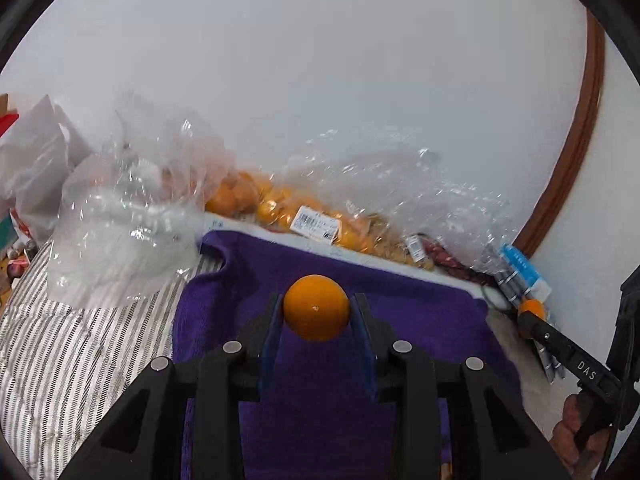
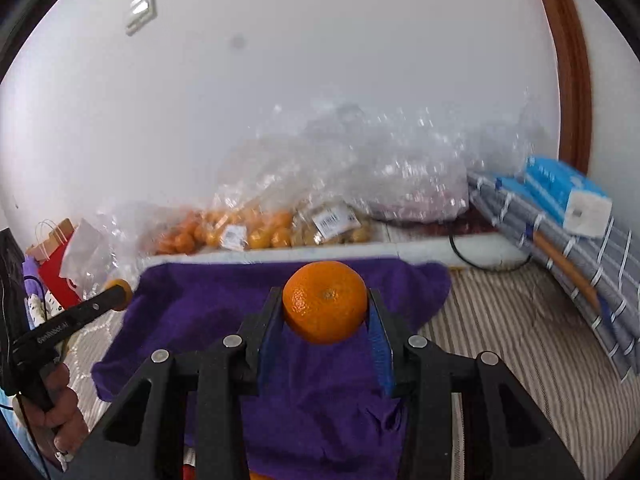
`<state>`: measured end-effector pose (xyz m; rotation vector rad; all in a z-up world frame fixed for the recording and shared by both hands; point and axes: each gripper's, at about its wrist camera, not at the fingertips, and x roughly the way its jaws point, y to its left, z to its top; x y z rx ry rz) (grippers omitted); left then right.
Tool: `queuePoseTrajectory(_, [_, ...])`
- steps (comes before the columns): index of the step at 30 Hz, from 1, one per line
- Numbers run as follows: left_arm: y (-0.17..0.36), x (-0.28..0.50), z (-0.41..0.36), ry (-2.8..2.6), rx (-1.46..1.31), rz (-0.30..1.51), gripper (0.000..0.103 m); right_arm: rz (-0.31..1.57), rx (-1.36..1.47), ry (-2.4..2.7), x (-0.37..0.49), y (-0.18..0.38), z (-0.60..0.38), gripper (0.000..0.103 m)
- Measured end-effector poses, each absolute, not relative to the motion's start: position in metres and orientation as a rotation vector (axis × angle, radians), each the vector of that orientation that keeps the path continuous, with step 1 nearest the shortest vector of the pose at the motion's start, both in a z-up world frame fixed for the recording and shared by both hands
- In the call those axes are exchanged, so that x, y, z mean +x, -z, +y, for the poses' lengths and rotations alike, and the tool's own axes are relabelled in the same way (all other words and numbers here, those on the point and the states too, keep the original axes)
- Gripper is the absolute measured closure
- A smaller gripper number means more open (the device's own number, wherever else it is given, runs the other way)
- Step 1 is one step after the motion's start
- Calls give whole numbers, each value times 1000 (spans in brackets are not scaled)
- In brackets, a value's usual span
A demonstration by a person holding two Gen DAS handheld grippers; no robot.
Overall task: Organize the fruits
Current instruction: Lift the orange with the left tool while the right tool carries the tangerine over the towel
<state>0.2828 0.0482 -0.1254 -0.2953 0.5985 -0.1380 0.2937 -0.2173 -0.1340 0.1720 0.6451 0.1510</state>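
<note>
My left tool (image 1: 316, 308) pinching smooth orange (image 1: 316, 306) above purple towel (image 1: 320, 420). My right tool (image 2: 325, 307) pinching dimpled mandarin (image 2: 325, 306) above same towel. Clear bags of oranges (image 2: 240, 232) lie beyond towel's far edge, against white wall (image 1: 320, 80). Striped bedding (image 1: 80, 344) beside towel.

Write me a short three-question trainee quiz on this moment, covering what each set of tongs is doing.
1. True or false: the left tongs are empty.
2. What lies under both held oranges? A) purple cloth B) metal tray C) bare floor
3. Fill in: the right tongs are shut on an ____.

Key: 1 false, they grip the smooth orange. 2 A. 3 orange, the dimpled orange.
</note>
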Motion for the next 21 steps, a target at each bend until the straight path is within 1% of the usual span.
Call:
queuePoseTrajectory(9, [140, 292, 46, 86, -227, 643, 70, 725, 184, -101, 307, 161, -227, 63])
queuePoseTrajectory(13, [147, 298, 45, 106, -218, 692, 70, 774, 211, -109, 312, 173, -229, 63])
queuePoseTrajectory(21, [155, 301, 39, 97, -184, 727, 70, 802, 208, -109, 313, 179, -226, 63])
